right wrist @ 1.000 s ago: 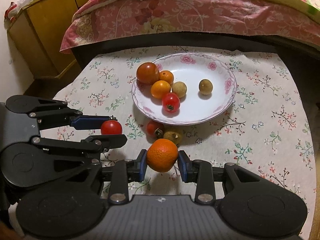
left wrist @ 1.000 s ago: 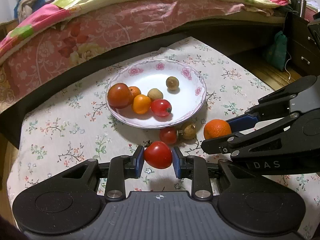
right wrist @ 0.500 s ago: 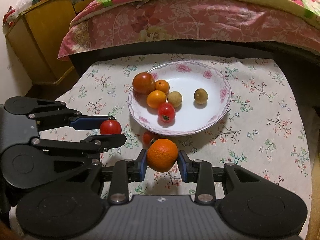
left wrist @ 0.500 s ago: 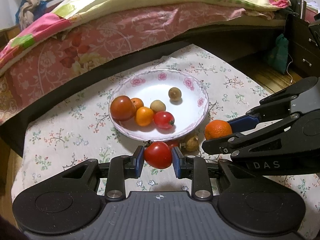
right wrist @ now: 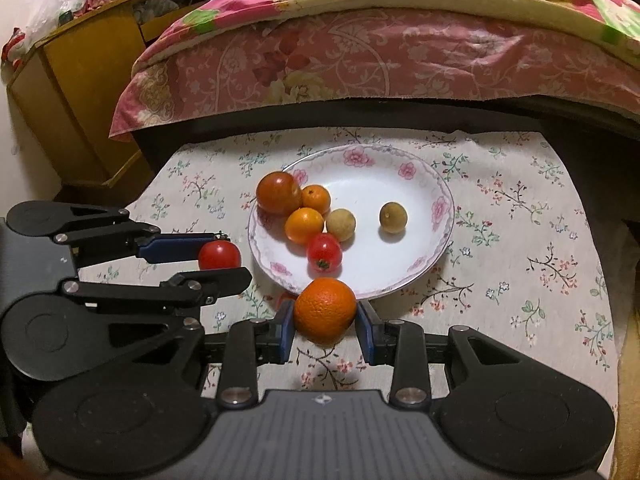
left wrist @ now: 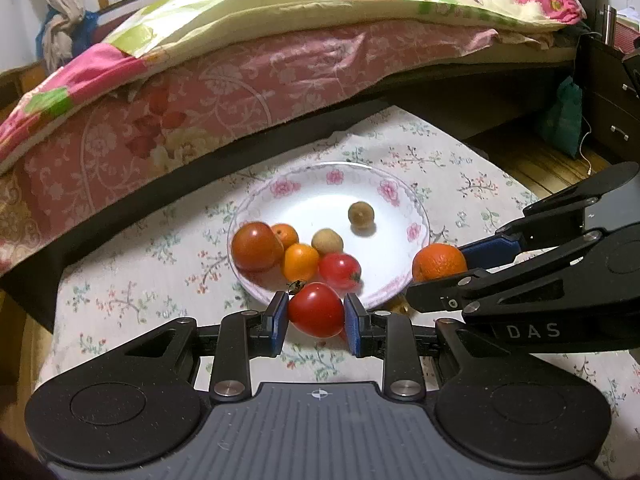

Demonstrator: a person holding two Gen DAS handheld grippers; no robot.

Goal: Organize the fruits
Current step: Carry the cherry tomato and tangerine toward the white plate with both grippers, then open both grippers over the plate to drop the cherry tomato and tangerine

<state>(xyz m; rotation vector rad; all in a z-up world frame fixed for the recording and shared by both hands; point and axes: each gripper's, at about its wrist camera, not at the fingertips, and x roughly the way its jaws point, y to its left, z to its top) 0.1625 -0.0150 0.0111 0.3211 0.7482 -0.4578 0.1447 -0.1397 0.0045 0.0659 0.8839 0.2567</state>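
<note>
just short of the plate (right wrist: 440,204), the left gripper (left wrist: 316,312) pinching a tomato (left wrist: 316,310) and the right gripper (right wrist: 325,316) clamping an orange (right wrist: 325,310) may collide, jarring fruit loose.

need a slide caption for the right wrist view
Right claw grips an orange at the plate rim; left claw holds a tomato beside it.

plate (right wrist: 436,248) on tablecloth (right wrist: 520,208) (bed (right wrist: 360,60) behind) | six fruits in plate, mostly left
</note>
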